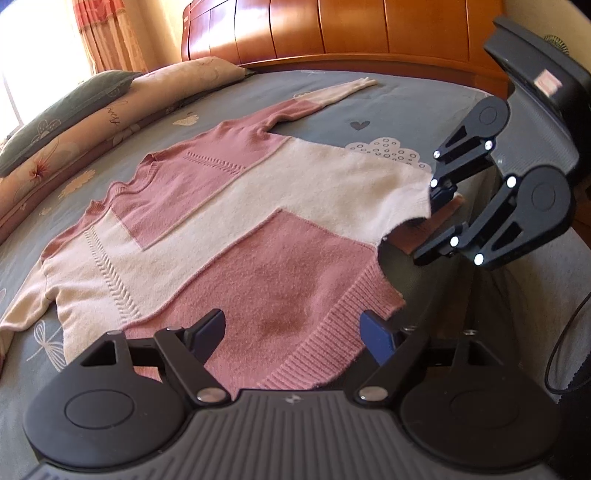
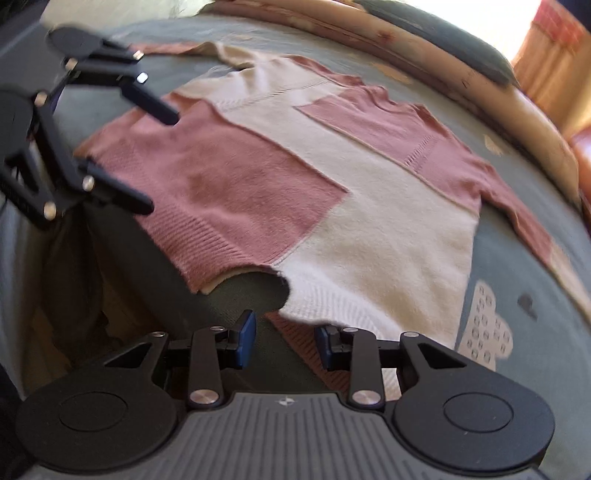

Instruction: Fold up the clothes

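Observation:
A pink and cream knit sweater (image 1: 258, 206) (image 2: 332, 177) lies flat, front up, on the grey-blue bedsheet (image 1: 388, 107), sleeves spread to both sides. My left gripper (image 1: 293, 332) (image 2: 155, 158) is open, its fingers straddling the pink ribbed hem at the sweater's corner. My right gripper (image 2: 284, 343) (image 1: 436, 225) is open at the cream half of the hem, where the hem edge (image 2: 295, 332) lies between its blue pads (image 2: 245, 339). The gap between its fingers is narrower than the left's. Neither gripper is pinching the fabric.
Pillows (image 1: 74, 122) (image 2: 461, 55) line the far side of the bed, with a wooden headboard (image 1: 332, 29) and a curtain (image 1: 107, 33) beyond. The mattress edge drops off just below the hem (image 2: 110, 295). A white cloud print (image 2: 484, 328) marks the sheet.

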Motion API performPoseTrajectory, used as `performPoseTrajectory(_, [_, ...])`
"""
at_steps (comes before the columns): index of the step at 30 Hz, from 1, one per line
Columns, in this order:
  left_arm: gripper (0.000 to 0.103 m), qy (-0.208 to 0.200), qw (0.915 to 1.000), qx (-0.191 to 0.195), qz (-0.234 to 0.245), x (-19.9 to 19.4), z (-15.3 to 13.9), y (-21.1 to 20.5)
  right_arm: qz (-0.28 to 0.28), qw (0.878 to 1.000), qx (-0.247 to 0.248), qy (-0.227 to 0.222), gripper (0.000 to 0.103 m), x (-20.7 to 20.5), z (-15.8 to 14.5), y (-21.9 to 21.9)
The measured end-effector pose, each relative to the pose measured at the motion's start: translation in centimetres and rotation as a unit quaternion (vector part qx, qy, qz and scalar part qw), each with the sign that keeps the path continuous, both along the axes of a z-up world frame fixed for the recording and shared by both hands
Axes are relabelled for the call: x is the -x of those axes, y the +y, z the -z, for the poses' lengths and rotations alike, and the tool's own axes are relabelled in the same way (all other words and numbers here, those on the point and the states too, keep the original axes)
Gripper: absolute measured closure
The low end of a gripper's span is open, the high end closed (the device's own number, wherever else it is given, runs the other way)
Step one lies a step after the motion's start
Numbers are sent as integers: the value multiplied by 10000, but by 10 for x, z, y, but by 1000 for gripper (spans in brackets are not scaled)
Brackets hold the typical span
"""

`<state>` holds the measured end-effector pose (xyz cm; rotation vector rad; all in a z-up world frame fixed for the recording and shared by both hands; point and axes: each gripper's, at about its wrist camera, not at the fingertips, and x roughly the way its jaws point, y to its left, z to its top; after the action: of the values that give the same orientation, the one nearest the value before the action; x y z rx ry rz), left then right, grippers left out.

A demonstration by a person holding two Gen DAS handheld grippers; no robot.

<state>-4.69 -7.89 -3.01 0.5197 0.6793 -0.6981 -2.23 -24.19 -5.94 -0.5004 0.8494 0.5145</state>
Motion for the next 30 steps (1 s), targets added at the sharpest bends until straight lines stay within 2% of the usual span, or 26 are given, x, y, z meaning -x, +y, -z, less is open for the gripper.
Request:
performPoseTrajectory(5, [23,8,10000,9,7,0,0,-1,35,9997,-168,165,79,-7,2,-1])
performPoseTrajectory(6, [23,11,10000,27,5,0,0,-1,90,9995,-240,203,85,-9,2,-3])
performPoseTrajectory(7, [23,12,10000,33,10,0,0,-1,201,9990,-336,234,98,-12,1,-7])
performPoseTrajectory(9, [23,7,10000,23,25,0,0,-1,403,9973,-525,305,99,-17,1,-15])
performPoseTrajectory(18, [23,-5,10000,-57,49,1,0,2,-24,9854,-1099,1298,98,-8,-17,-20])
performPoseTrajectory(20, [23,-90,9999,-67,38,-1,-3,3,-131,9857,-1244,1131,83,-4,-31,-20])
performPoseTrajectory(22, [23,-173,9998,-110,-73,-7,-5,5,152,9900,-1181,762,74,-13,-40,-23])
performPoseTrajectory(25, [23,-108,9987,-148,-486,-29,-5,10,596,9922,-1076,221,73,-27,-51,-27])
performPoseTrajectory(28, [23,36,9948,-85,-1010,-52,3,21,1415,9849,-985,165,72,-55,-31,-37])
performPoseTrajectory(30, [23,205,9911,-64,-1310,-59,13,29,1817,9779,-973,358,72,-64,-9,-42])
